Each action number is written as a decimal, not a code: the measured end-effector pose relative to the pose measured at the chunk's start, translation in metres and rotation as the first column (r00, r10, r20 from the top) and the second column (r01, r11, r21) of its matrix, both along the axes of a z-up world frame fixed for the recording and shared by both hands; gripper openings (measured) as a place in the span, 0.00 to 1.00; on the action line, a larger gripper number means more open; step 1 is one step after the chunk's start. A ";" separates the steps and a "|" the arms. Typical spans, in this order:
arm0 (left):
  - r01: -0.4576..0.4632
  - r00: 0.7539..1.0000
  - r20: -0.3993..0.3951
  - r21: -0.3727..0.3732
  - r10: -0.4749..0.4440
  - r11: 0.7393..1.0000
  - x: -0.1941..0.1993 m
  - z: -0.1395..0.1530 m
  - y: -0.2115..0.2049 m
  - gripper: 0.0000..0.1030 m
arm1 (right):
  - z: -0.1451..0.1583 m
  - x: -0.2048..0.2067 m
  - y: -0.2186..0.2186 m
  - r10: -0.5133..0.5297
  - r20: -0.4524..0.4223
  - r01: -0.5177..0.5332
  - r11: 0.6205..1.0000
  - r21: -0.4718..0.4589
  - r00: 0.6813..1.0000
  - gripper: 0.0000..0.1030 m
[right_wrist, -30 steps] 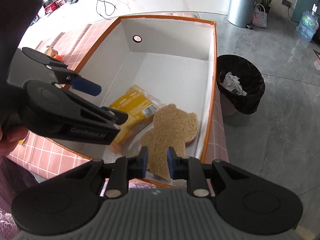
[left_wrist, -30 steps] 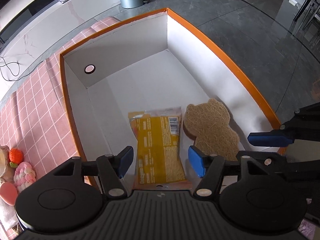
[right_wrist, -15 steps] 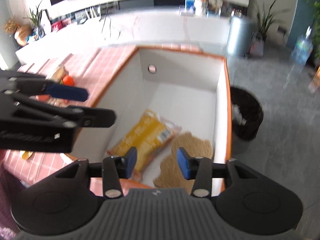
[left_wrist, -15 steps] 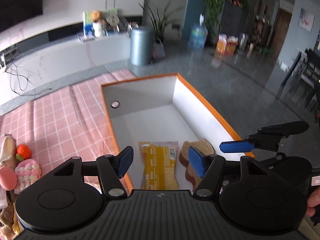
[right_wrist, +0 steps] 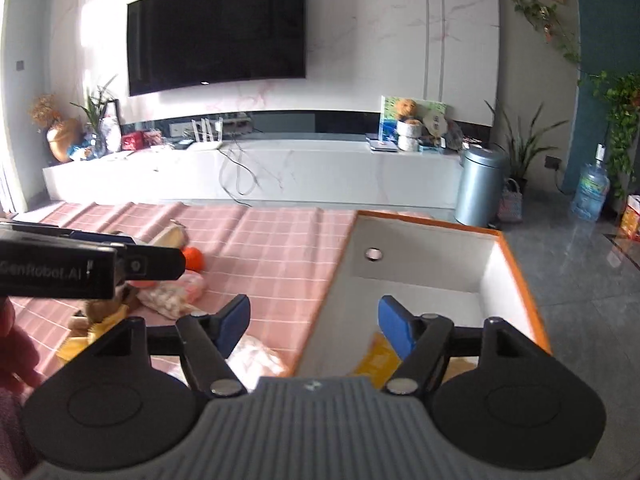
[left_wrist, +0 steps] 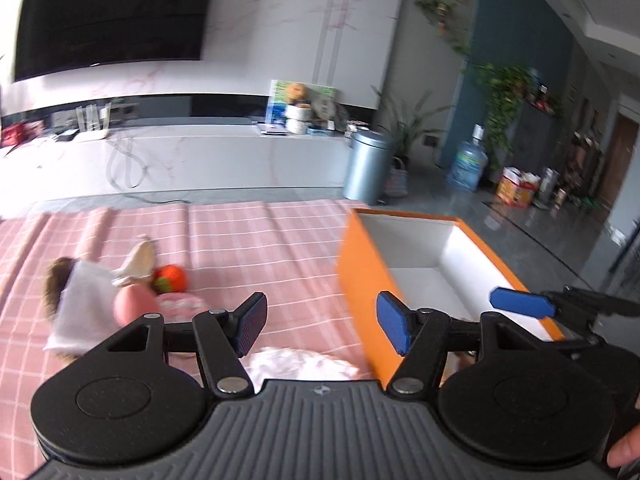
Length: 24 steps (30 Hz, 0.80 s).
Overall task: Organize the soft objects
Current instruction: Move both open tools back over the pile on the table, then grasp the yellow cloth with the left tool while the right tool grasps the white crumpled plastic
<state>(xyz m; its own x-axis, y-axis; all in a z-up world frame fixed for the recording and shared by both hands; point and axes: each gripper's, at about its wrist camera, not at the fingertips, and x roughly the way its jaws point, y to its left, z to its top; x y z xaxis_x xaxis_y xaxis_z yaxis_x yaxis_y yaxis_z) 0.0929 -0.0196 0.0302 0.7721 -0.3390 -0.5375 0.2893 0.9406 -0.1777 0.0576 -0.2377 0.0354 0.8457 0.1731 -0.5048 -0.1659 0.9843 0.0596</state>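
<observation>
An orange box with white inside [left_wrist: 362, 280] [right_wrist: 494, 272] stands on the pink checked cloth [left_wrist: 256, 248] [right_wrist: 272, 240] at the right. A yellow packet [right_wrist: 374, 356] lies in it, partly hidden. Soft toys lie left on the cloth: an orange ball toy [left_wrist: 172, 278] [right_wrist: 193, 259], a pink knitted piece [left_wrist: 178, 302] [right_wrist: 172, 296], a doll in white [left_wrist: 80, 304]. A pale pink fluffy item [left_wrist: 300, 362] [right_wrist: 256, 360] lies near the box's corner. My left gripper [left_wrist: 322, 326] is open and empty above the cloth beside the box. My right gripper [right_wrist: 314, 322] is open and empty over the box's near left edge.
A white TV bench [right_wrist: 256, 172] and wall TV [right_wrist: 216, 28] are beyond the table. A silver bin [left_wrist: 368, 170] [right_wrist: 480, 186] and water jug [right_wrist: 592, 190] stand on the grey floor at the right.
Both grippers have lifted and tilted up out of the box, and shifted left. The right gripper has opened wide. The packet and bear-shaped sponge stay in the box.
</observation>
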 end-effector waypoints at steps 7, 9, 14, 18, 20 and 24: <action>-0.158 0.984 -0.084 -0.023 0.156 0.987 -0.012 -0.024 0.076 0.72 | -0.034 -0.002 0.059 0.089 -0.046 -0.087 0.995 0.040 0.995 0.79; -0.196 0.975 -0.107 -0.006 0.194 0.981 -0.017 -0.035 0.087 0.72 | -0.047 -0.002 0.073 0.113 -0.064 -0.113 0.994 0.016 0.991 0.83; -0.312 0.940 -0.140 0.024 0.312 0.950 -0.031 -0.064 0.108 0.87 | -0.072 0.005 0.100 0.127 -0.097 -0.132 0.990 -0.041 0.987 0.87; -0.408 0.897 -0.156 0.066 0.413 0.911 -0.034 -0.086 0.112 0.88 | -0.094 0.015 0.109 0.080 -0.118 -0.088 0.994 -0.068 0.990 0.87; -0.428 0.885 -0.161 0.082 0.436 0.900 -0.035 -0.097 0.112 0.88 | -0.103 0.027 0.111 0.050 -0.136 -0.059 0.996 -0.069 0.989 0.87; -0.449 0.882 -0.115 0.088 0.457 0.889 -0.030 -0.114 0.109 0.88 | -0.115 0.040 0.115 0.003 -0.127 -0.014 0.996 -0.086 0.992 0.88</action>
<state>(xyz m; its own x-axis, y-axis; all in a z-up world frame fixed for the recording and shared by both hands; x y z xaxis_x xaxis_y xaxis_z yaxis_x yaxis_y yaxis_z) 0.0627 0.0896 -0.0835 0.7570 0.0652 -0.6502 -0.1925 0.9731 -0.1265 0.0978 -0.1224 -0.0799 0.7729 0.1314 -0.6208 -0.1713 0.9852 -0.0047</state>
